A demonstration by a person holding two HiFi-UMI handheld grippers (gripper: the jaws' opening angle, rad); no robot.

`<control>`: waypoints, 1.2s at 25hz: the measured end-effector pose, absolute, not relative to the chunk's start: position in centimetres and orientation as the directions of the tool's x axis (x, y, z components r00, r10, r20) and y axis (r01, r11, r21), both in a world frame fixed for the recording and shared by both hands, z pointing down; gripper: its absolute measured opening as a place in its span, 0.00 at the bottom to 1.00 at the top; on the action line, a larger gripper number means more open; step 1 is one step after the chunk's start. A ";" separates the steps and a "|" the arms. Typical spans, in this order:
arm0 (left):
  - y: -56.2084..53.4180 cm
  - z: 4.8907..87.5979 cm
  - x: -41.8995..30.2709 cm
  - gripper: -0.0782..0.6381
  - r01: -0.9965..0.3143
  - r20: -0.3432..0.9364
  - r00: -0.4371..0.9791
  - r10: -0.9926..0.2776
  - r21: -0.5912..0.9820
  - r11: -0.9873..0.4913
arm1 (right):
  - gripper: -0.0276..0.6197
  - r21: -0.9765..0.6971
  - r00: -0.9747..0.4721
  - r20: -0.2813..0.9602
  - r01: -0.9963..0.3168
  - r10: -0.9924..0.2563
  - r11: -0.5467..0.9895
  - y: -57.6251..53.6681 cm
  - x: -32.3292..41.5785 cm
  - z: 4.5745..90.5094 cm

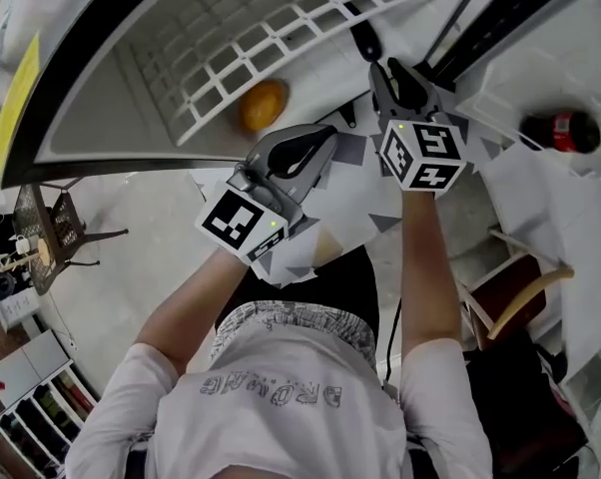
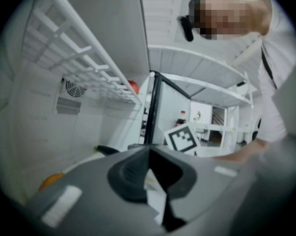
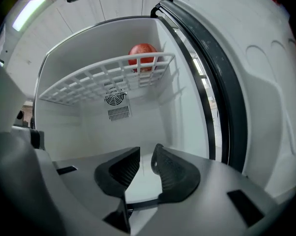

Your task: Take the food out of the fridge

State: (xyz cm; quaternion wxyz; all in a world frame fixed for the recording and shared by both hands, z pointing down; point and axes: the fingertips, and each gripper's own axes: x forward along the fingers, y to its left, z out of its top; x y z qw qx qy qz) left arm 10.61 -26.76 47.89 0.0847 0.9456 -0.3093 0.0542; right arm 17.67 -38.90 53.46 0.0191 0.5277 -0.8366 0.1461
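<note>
Fridge is open and we see both grippers at its mouth, neither touching food. We read the left gripper as closed: its dark pads meet at the tips with nothing between them. The right gripper has its fingers a narrow gap apart and empty, pointing into the space under the wire shelf, toward the back wall with the round fan vent. In the head view the left gripper sits just beside the right gripper, both in front of the shelf's front edge. One red round food rests on top of the wire shelf at its right end, close to the fridge's right wall, well above the right gripper's fingers. One orange round fruit lies below the shelf, toward the left side, near the left gripper but apart from it; the left gripper view shows it low at the left, partly hidden behind the gripper body. A cola bottle lies in the open door at the right.
</note>
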 end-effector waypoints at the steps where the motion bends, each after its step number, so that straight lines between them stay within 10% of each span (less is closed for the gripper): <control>1: -27.0 48.1 10.6 0.12 -0.596 0.155 0.802 -0.577 0.124 -0.794 | 0.20 -0.220 -0.442 0.190 -0.889 -0.877 0.401 -39.2 17.6 53.8; 30: -28.4 48.8 9.1 0.12 -0.626 0.148 0.778 -0.610 0.108 -0.772 | 0.29 -0.123 -0.406 0.287 -0.914 -0.867 0.387 -43.2 16.6 57.7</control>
